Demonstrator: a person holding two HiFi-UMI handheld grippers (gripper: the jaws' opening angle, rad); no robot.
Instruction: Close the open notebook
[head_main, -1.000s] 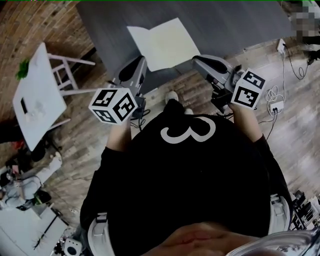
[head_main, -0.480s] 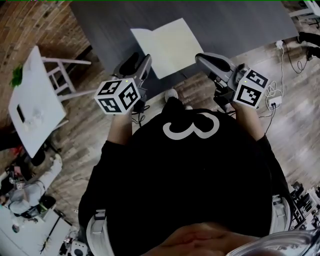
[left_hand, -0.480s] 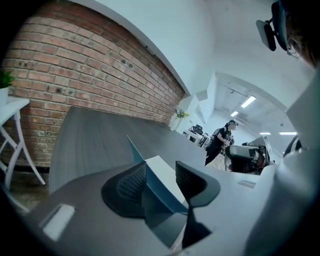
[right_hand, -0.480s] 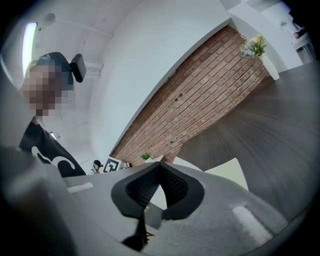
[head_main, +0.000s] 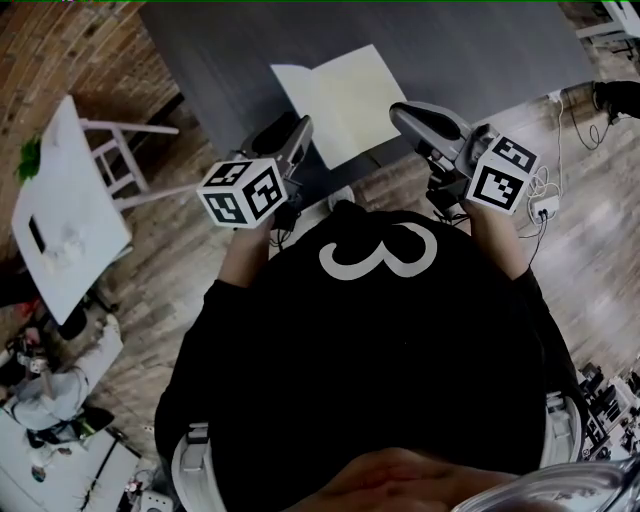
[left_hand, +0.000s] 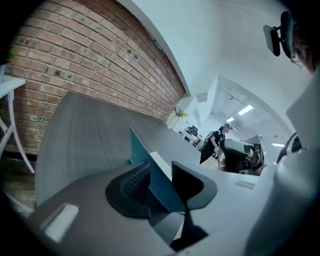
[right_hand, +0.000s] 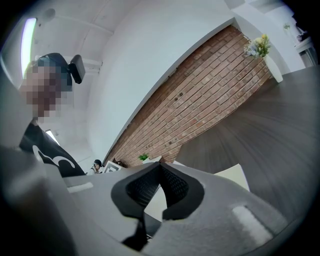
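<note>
My left gripper (left_hand: 159, 175) has its jaws closing around the raised blue cover (left_hand: 150, 170) of the notebook (head_main: 345, 100), which lies open near the front edge of the dark table (head_main: 470, 50). The pads don't seem to bite yet. If they pinch only the cover's thin edge, it could slip free or crease when I swing it over. My right gripper (right_hand: 160, 170) is clenched on nothing, beside the other page.

Readable writing: only a white "3" (head_main: 375, 250) on my shirt; the pages look blank.
</note>
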